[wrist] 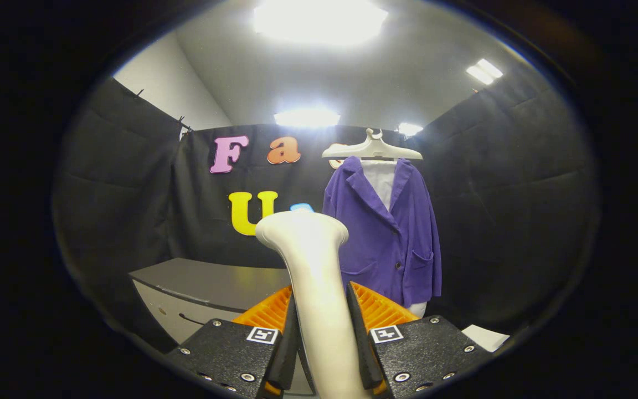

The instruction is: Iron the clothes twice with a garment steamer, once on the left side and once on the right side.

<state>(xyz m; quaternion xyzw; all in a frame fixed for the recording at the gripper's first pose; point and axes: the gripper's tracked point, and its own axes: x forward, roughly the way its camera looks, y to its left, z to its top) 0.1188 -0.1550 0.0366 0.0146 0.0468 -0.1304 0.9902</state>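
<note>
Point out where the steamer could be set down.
The gripper is shut on the steamer. The grey cabinet top, left of the purple jacket, looks bare. The jacket on its hanger crowds the right side.

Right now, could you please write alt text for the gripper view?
The gripper is shut on a white garment steamer, its head raised ahead. Beyond it, a purple jacket hangs on a pale hanger, beside a grey cabinet.

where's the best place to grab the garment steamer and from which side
Grip the garment steamer on its slim handle below the flared head, one finger on each flank. The gripper is shut on it there now; the narrow neck fits between the fingers, and the head points toward the purple jacket.
</note>
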